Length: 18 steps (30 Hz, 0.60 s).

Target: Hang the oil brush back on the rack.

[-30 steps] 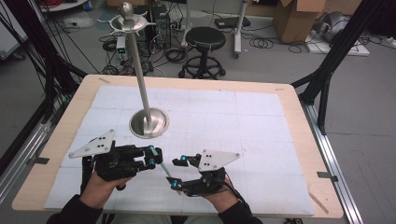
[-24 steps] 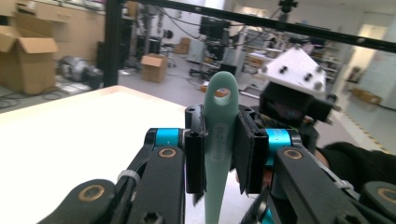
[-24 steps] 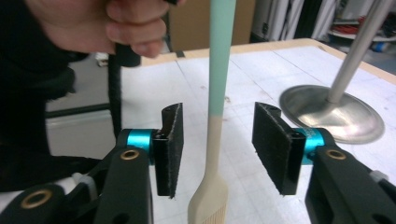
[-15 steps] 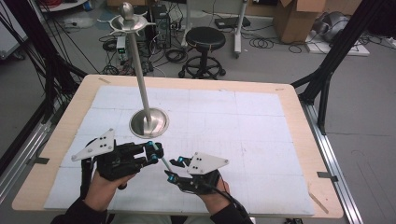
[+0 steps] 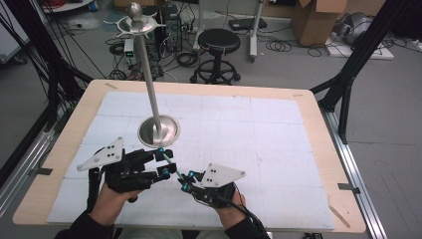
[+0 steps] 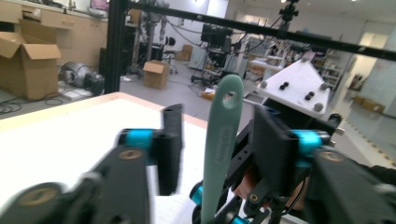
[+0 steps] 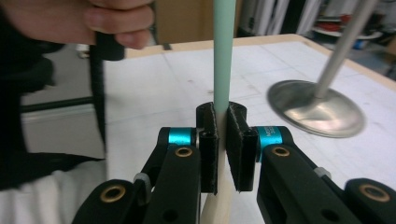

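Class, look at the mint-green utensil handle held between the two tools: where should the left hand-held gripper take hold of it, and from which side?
Grip the flat green handle below its hanging hole, across its thin faces. Its far end is clamped in the right hand-held gripper, so the left hand-held gripper, whose open jaws straddle the free end, closes in from that end.

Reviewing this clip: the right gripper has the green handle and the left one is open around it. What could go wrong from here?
1. The right gripper pinches the green handle on a narrow part, so it may pivot or slip during the handover.
2. The left gripper stands open around the handle; closing off-centre could knock it askew.
3. The metal stand sits close by; a swing could hit its pole.
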### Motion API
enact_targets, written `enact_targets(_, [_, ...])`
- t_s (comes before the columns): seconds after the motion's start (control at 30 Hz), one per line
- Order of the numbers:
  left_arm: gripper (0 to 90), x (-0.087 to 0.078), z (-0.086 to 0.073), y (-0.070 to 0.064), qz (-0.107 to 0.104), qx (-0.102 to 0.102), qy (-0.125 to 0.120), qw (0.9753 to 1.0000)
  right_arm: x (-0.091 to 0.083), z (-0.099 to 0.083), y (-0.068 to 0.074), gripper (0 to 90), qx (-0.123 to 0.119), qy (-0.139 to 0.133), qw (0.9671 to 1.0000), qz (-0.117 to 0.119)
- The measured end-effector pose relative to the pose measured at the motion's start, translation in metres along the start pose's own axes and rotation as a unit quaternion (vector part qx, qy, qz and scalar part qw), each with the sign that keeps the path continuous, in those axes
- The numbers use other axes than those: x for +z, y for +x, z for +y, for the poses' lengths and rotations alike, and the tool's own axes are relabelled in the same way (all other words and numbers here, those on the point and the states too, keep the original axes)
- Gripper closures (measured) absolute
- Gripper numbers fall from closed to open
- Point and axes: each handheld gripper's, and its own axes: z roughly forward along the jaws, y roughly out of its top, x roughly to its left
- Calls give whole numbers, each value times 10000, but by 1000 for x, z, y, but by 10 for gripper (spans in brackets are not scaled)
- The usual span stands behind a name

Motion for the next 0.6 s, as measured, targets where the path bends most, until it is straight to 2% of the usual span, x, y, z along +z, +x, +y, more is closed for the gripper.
enact_targets(0.1, [453, -2, 0, 1, -206, -50, -42, 9998, -1, 0, -3, 837, 129, -142, 9991, 370])
enact_targets(0.2, [446, -4, 0, 1, -481, -39, -51, 9988, -4, 0, -6, 837, 283, -313, 9960, 791])
enact_targets(0.27, [451, -4, 0, 1, -680, -58, -57, 9977, -5, 0, -9, 837, 387, -476, 9915, 1152])
enact_targets(0.33, [456, -3, -1, 1, -845, -72, -32, 9964, -6, -1, -12, 837, 492, -604, 9852, 1524])
enact_targets(0.5, [529, -1, -2, 1, -1170, -183, -46, 9930, -5, 0, -14, 836, 571, -730, 9752, 2009])
enact_targets(0.6, [573, -1, -2, 1, -1379, -178, -86, 9903, -4, 0, -14, 837, 585, -720, 9721, 2155])
